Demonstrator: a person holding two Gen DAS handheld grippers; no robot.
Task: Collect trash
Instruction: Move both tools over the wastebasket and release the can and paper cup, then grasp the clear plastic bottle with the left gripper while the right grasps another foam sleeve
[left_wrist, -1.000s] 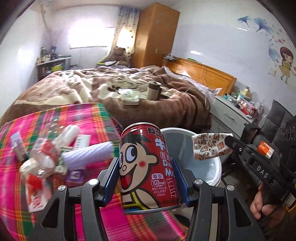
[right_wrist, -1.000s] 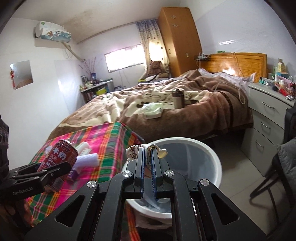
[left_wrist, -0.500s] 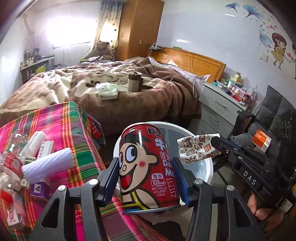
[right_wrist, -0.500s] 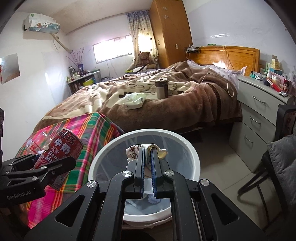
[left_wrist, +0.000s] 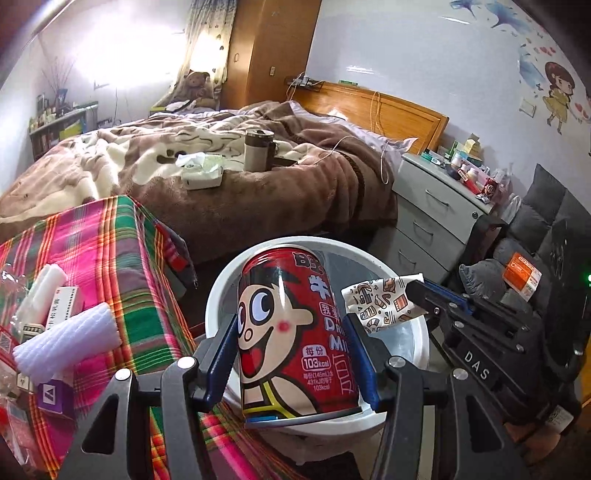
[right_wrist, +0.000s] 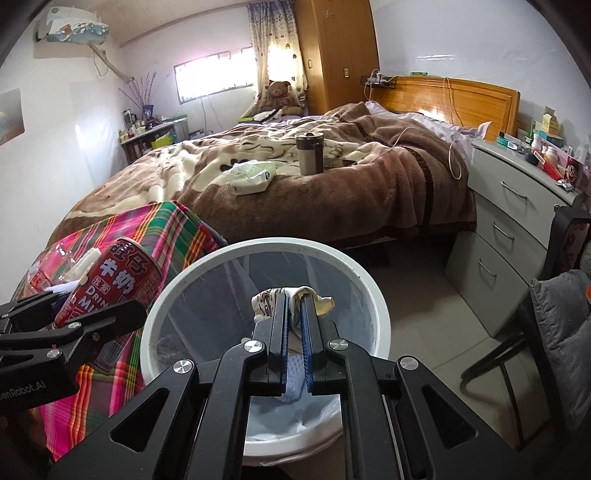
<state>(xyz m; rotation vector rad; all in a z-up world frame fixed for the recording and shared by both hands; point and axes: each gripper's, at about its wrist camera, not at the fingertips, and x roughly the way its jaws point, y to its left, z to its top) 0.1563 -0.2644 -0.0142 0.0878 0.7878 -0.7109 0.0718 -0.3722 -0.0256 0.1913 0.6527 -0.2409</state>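
A bedroom with a big bed (right_wrist: 332, 184) under a brown blanket. At 9 o'clock, a tabletop (left_wrist: 110, 266) wears a pink and green checked cloth. The left tool (left_wrist: 291, 354) hugs a red can (left_wrist: 295, 332) reading "103kcal", above the white bin (right_wrist: 266, 258). The right tool (right_wrist: 293, 325), marked "DAS", pinches a printed paper wrapper (left_wrist: 380, 302) over the bin, at 3 o'clock from the can. A mug (right_wrist: 309, 153) stands on the bed.
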